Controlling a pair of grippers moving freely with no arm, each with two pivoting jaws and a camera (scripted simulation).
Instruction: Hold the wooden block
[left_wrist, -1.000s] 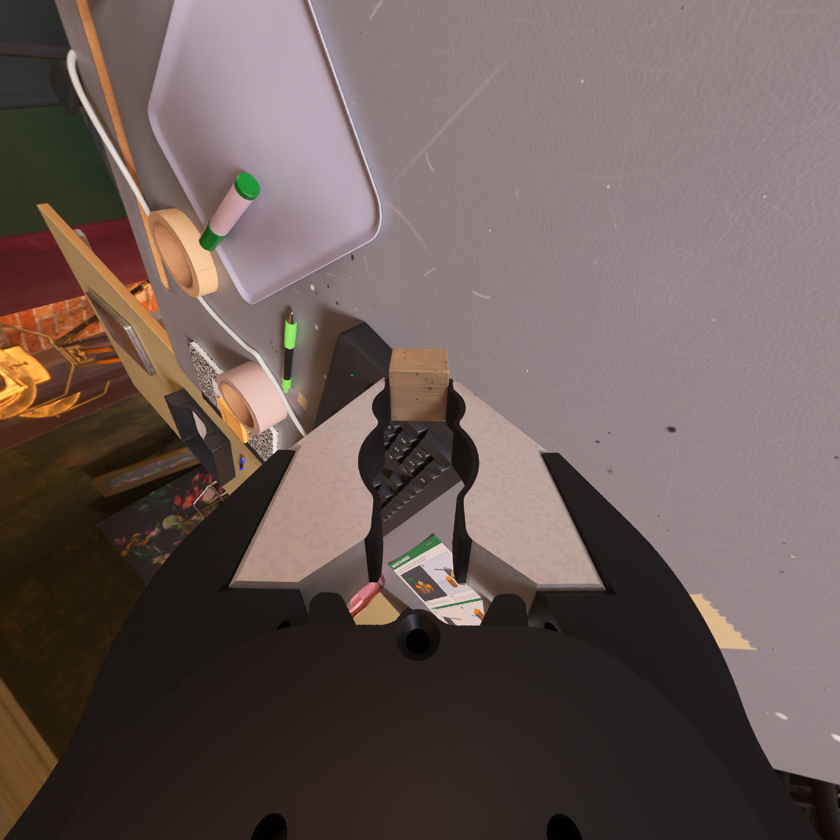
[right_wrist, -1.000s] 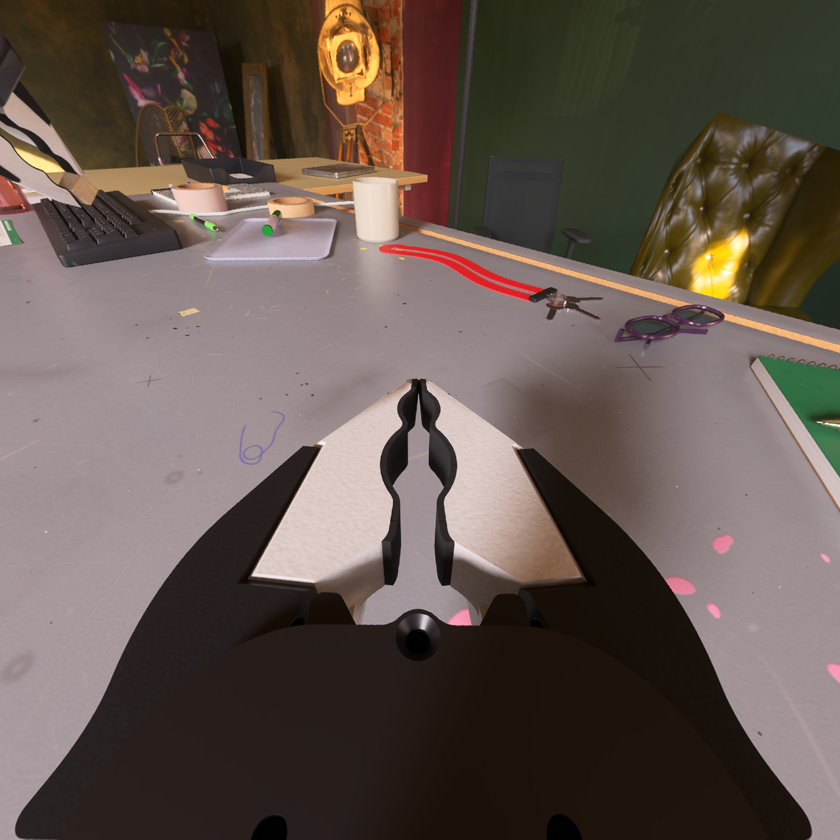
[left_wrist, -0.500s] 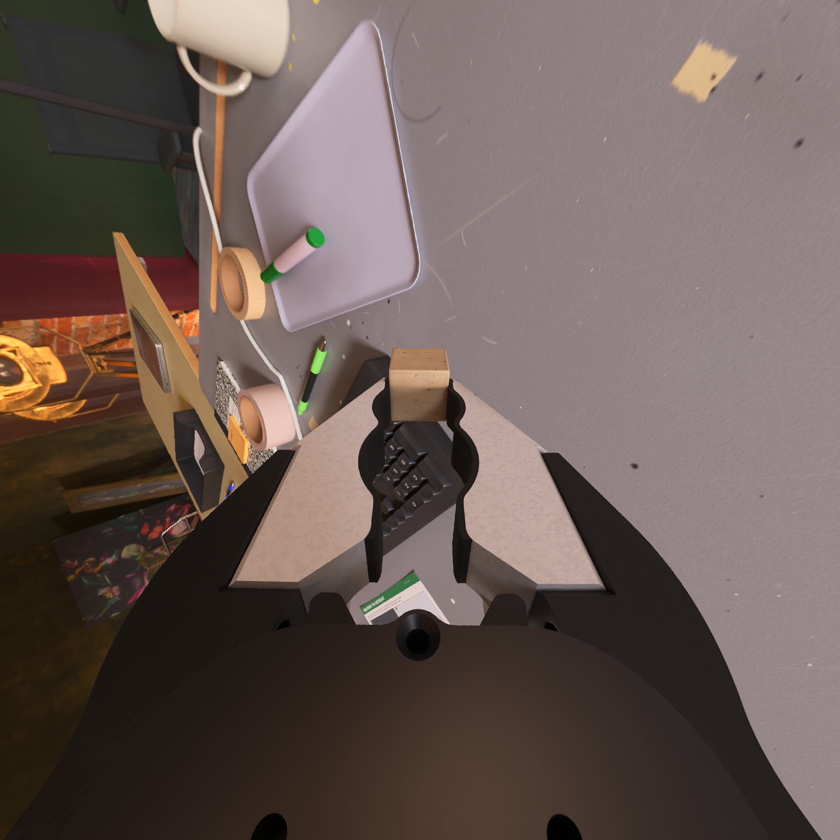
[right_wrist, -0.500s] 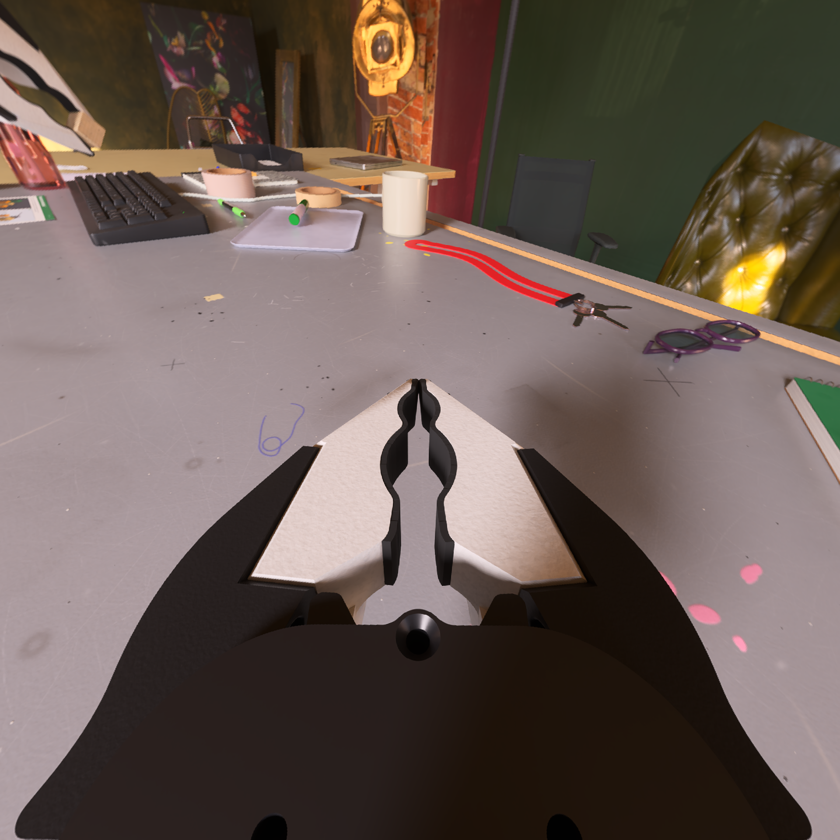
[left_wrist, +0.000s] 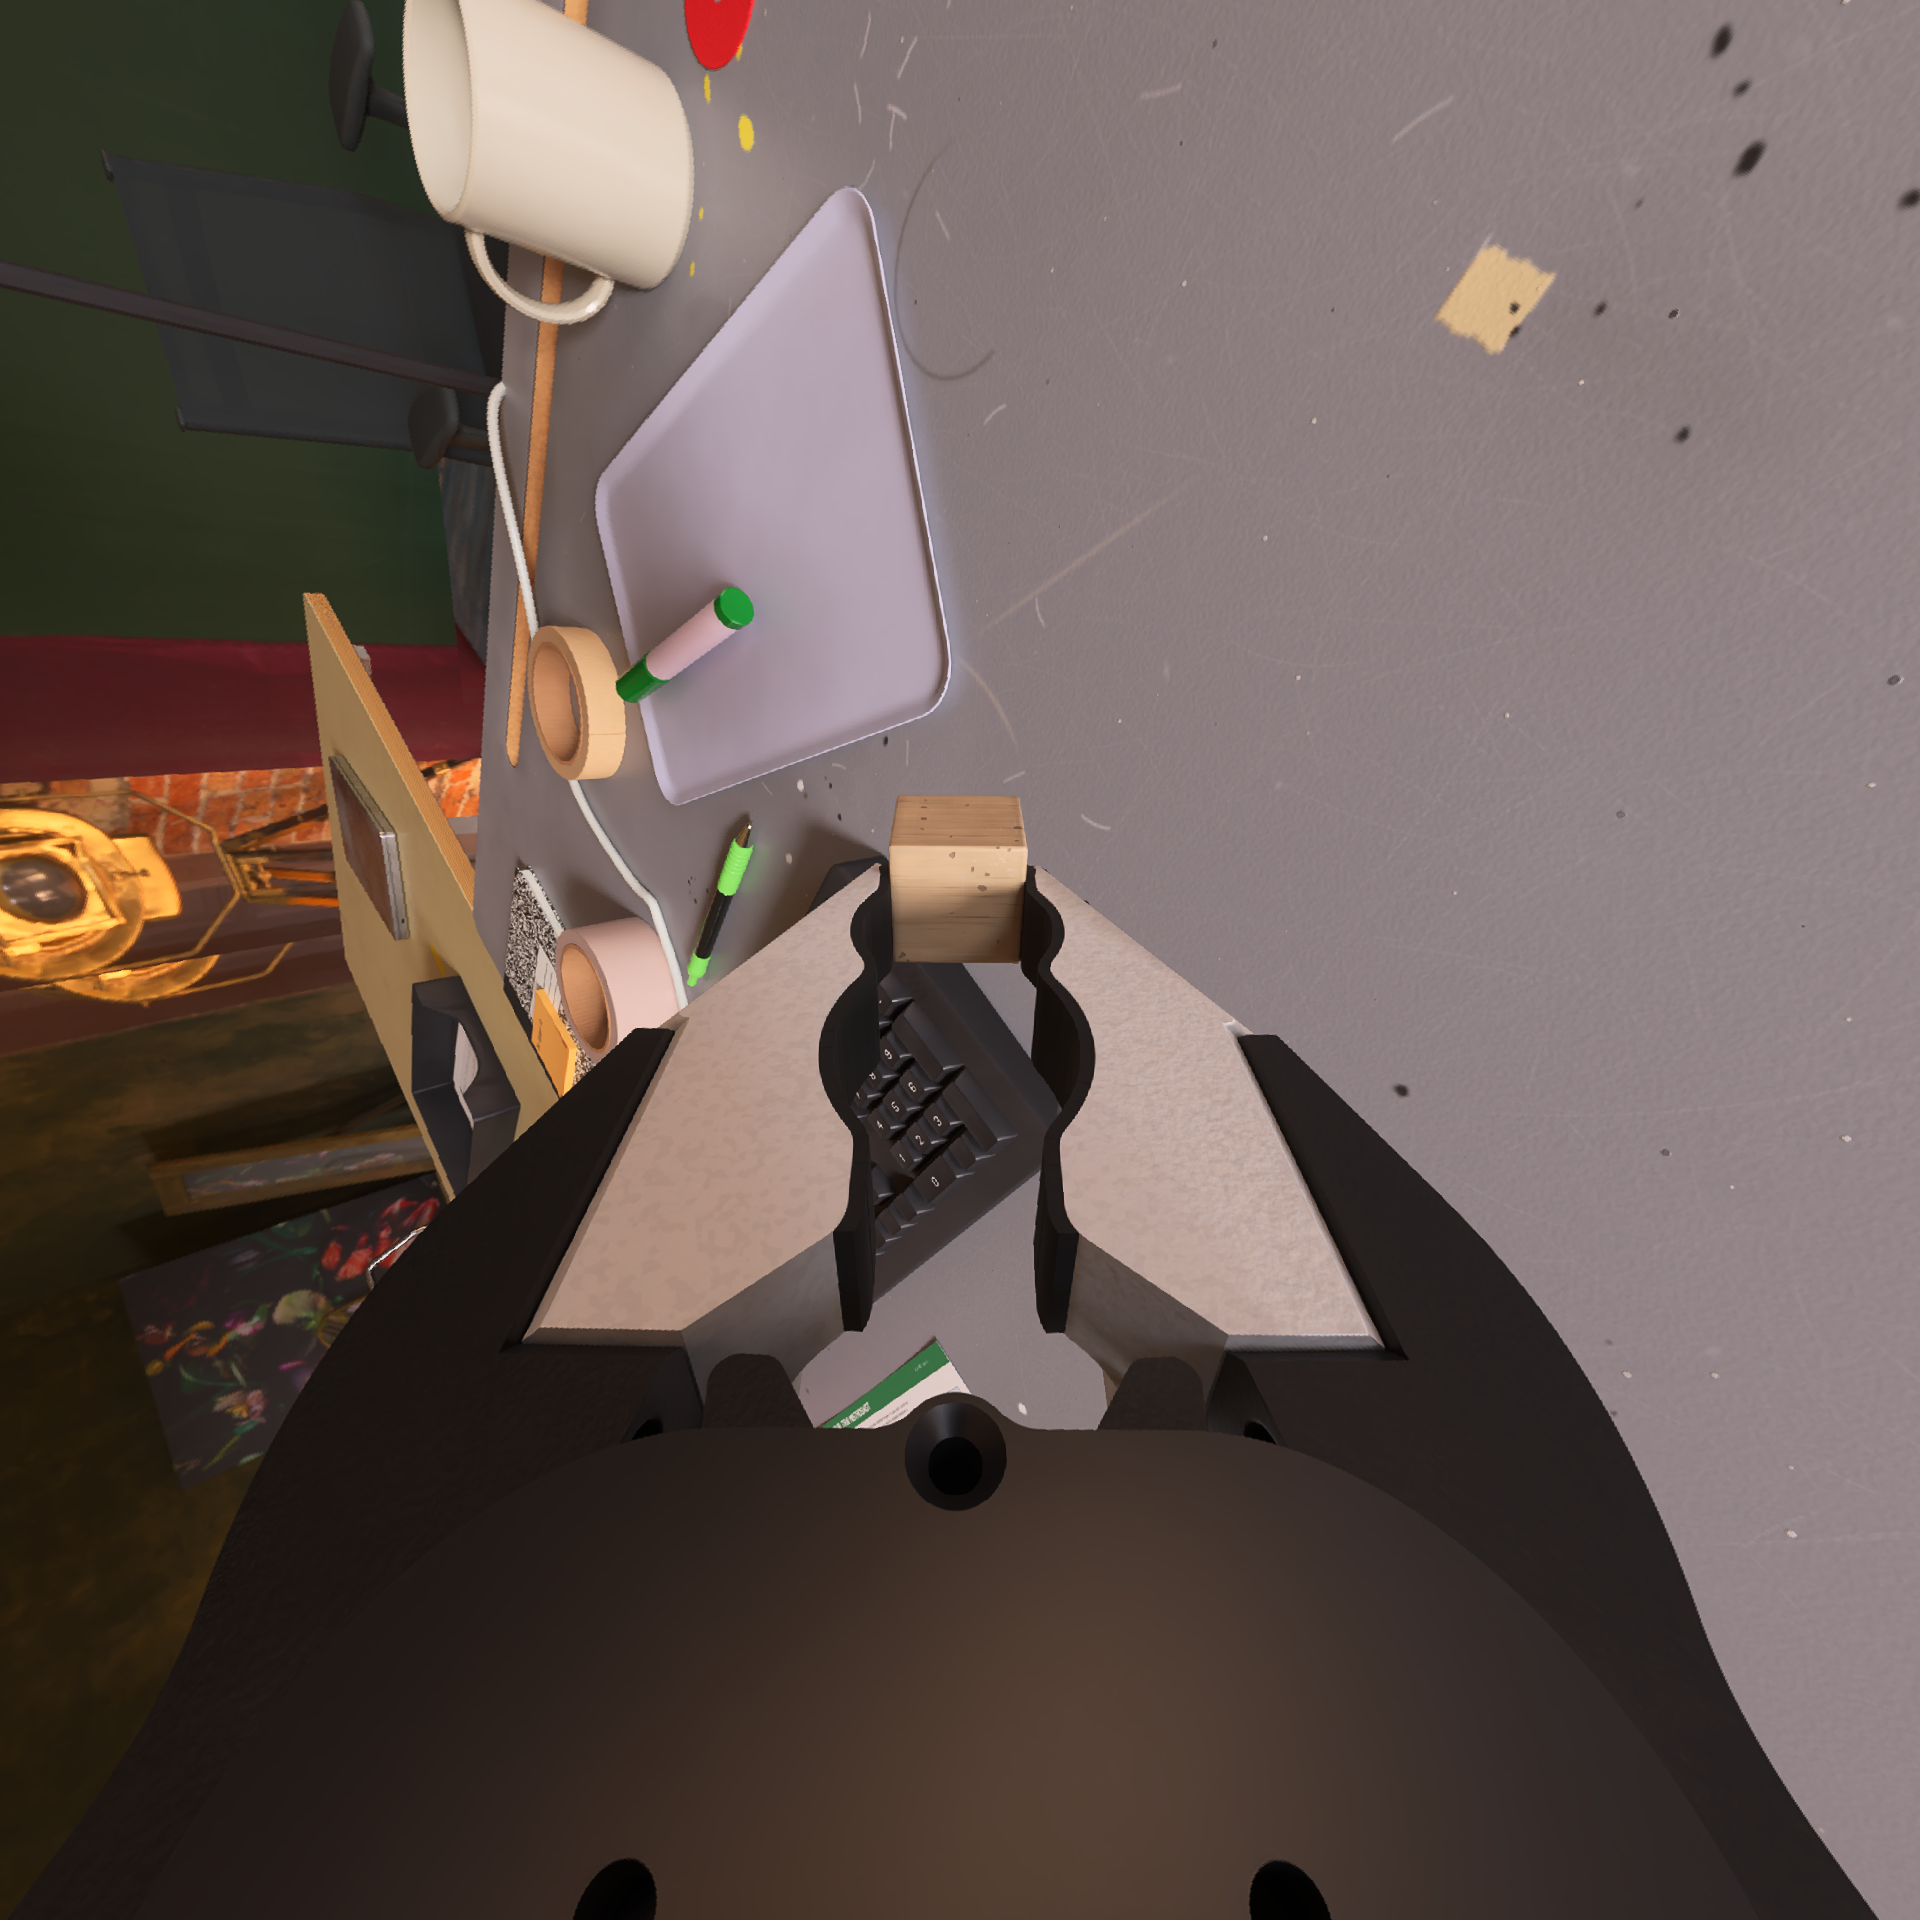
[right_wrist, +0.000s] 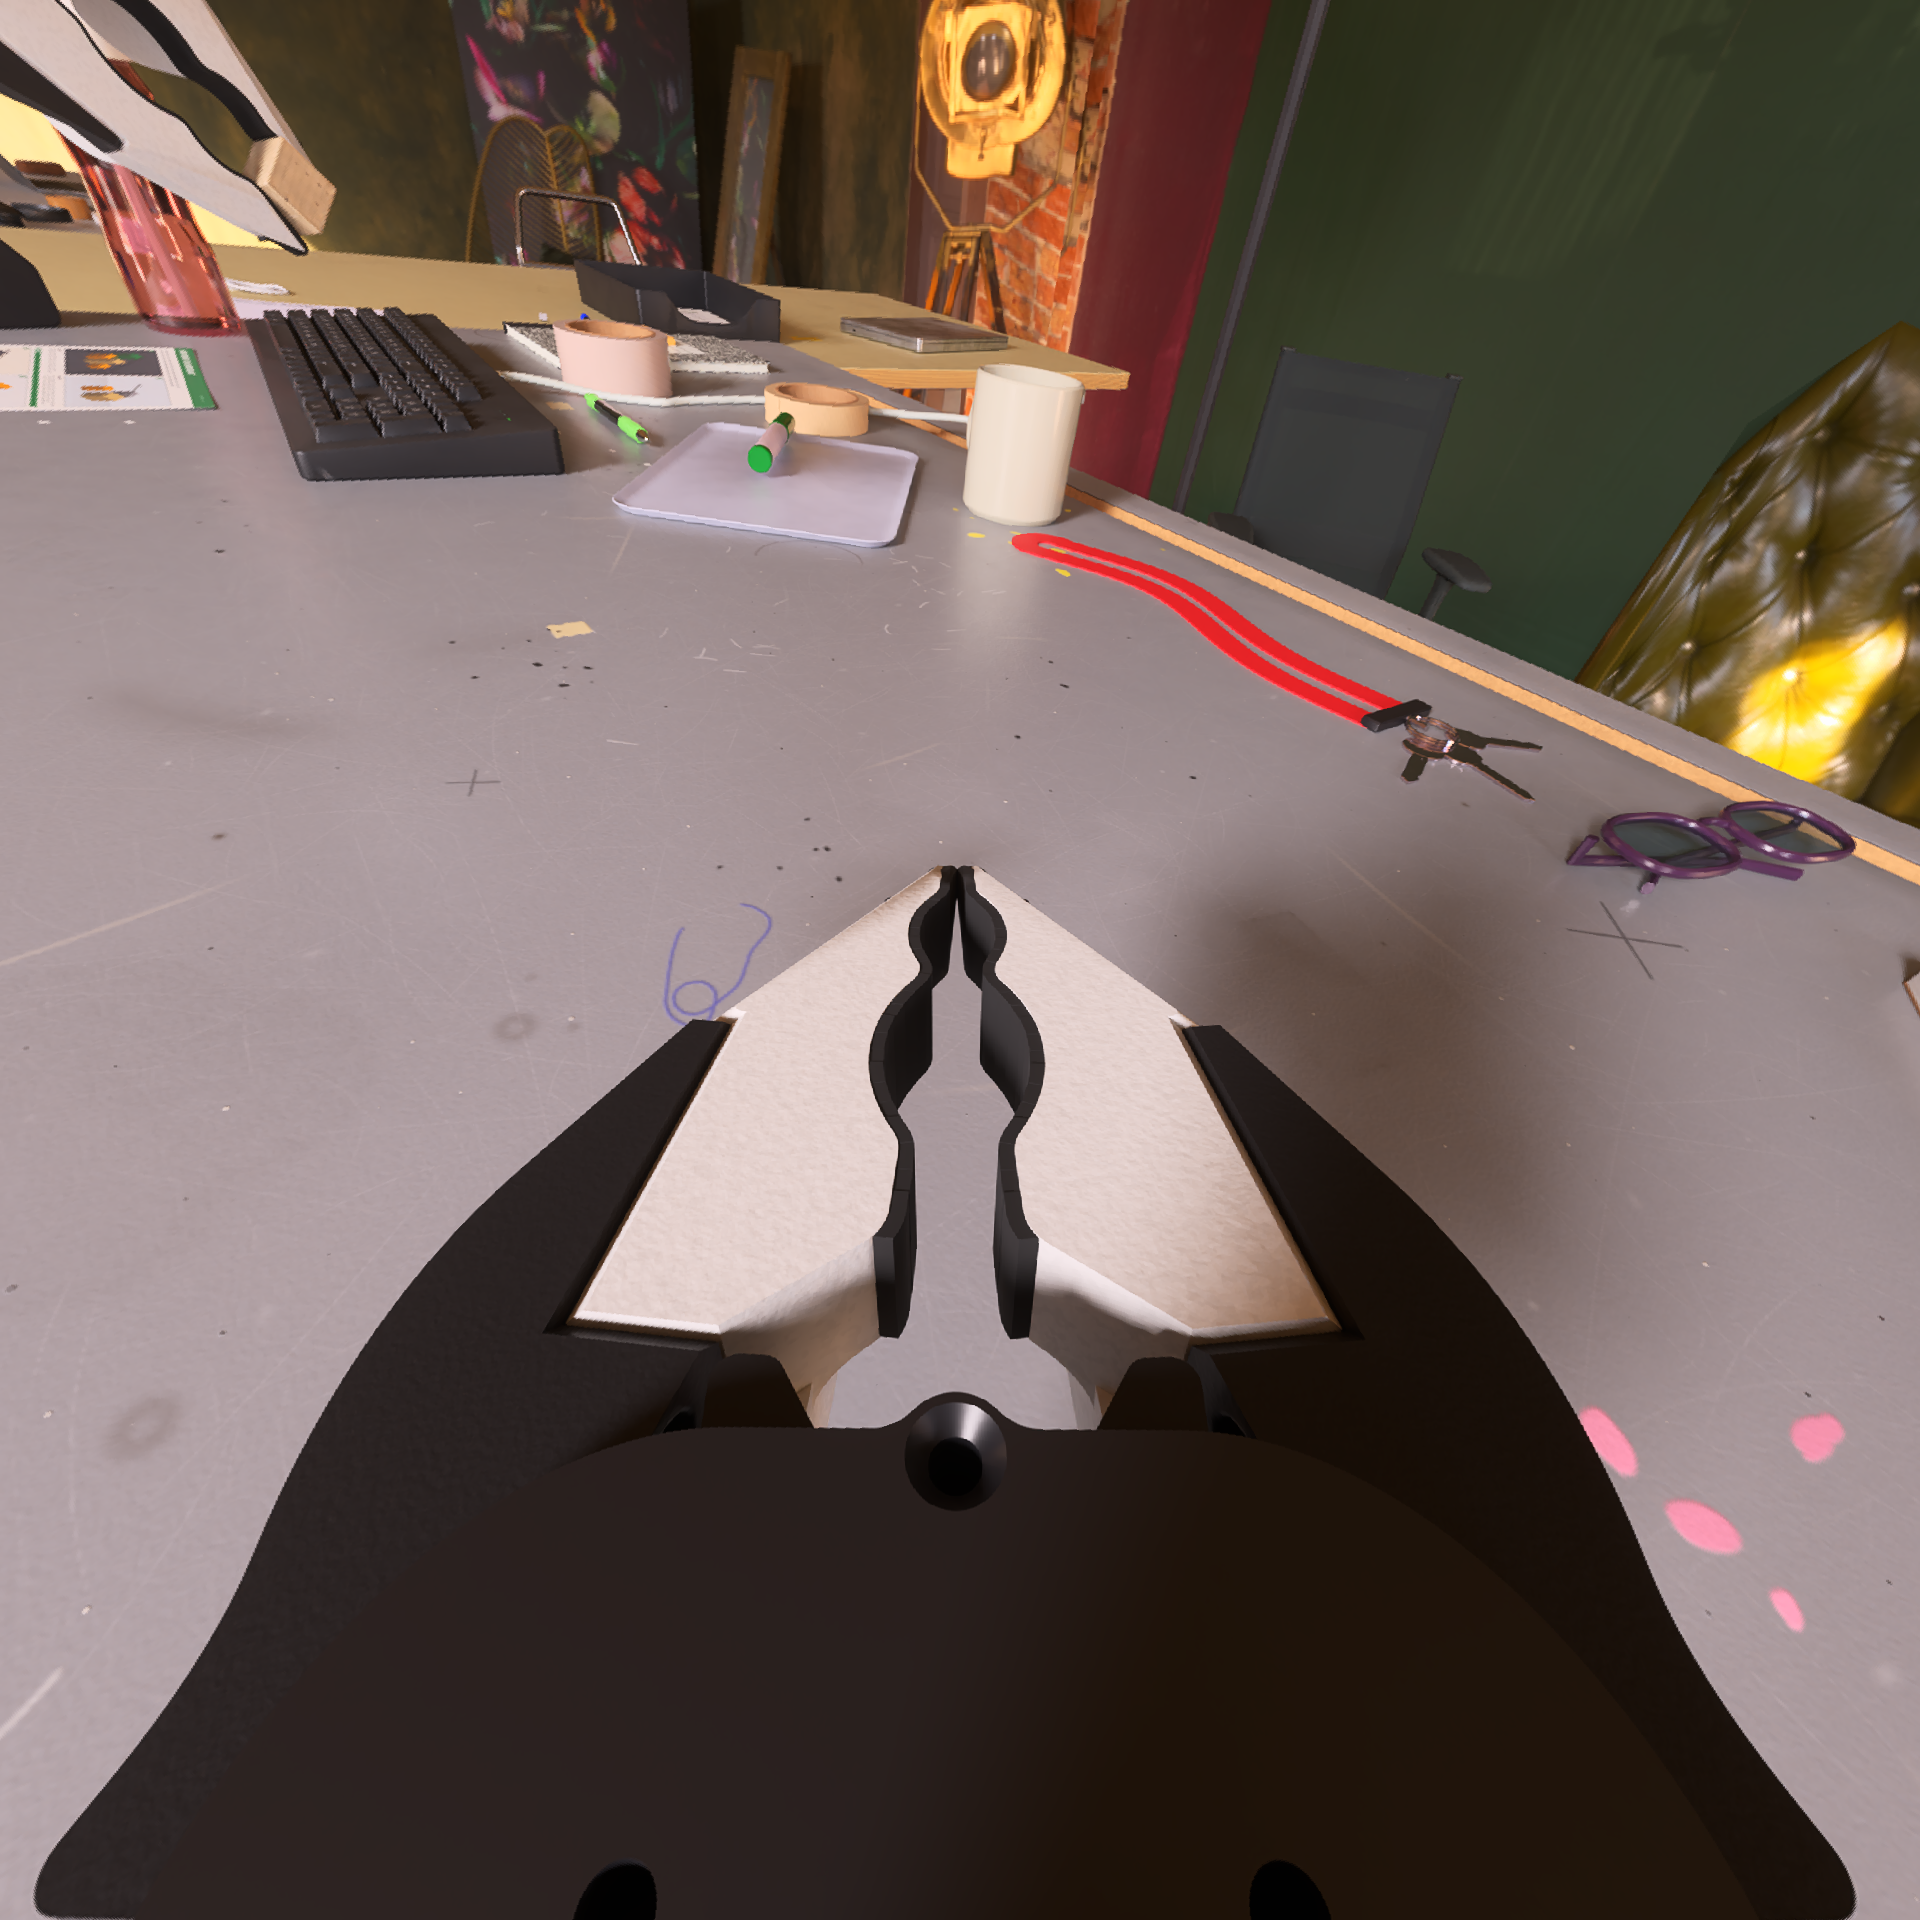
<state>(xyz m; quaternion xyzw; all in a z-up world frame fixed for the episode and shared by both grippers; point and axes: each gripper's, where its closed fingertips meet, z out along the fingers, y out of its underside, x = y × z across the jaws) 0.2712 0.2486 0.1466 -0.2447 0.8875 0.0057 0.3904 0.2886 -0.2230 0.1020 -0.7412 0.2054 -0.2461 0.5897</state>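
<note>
The left gripper (left_wrist: 958, 883) clamps the wooden block (left_wrist: 957, 879) between its fingertips, jaws parted only by the block's width. The block is raised off the grey table (left_wrist: 1455, 727), above the black keyboard (left_wrist: 925, 1112); its height above the surface cannot be judged. In the right wrist view the same block (right_wrist: 294, 185) shows at upper left, high over the desk. The right gripper (right_wrist: 957, 881) is empty, its fingertips pressed together, and appears to hover just above the table.
</note>
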